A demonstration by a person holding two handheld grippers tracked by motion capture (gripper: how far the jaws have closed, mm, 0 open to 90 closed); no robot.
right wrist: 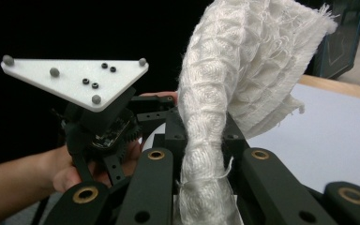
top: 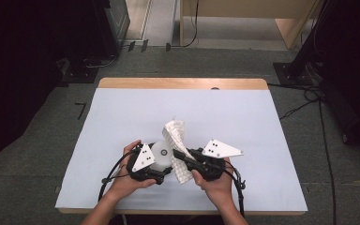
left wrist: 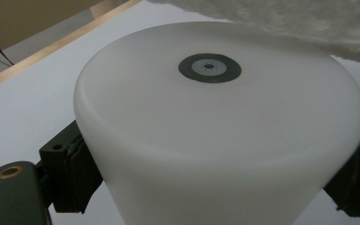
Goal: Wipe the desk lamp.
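My left gripper [top: 162, 165] is shut on a white round cup [top: 160, 153] near the table's front middle. In the left gripper view the cup [left wrist: 215, 131] shows its base with a black ring, and a black pad [left wrist: 77, 171] presses on each side. A white waffle-weave cloth [top: 176, 132] rises in a twisted strip from my right gripper [top: 178, 155], which is shut on it right beside the cup. The right gripper view has the cloth [right wrist: 236, 70] bunched between the jaws, its frayed end fanning out above. The cloth's edge [left wrist: 290, 18] hangs over the cup.
A pale sheet [top: 206, 108] covers the wooden table [top: 183, 83]. The left gripper's grey plate [right wrist: 75, 77] and the hand holding it sit close on the left of the right gripper view. Dark stands and cables [top: 309, 98] are on the floor around the table.
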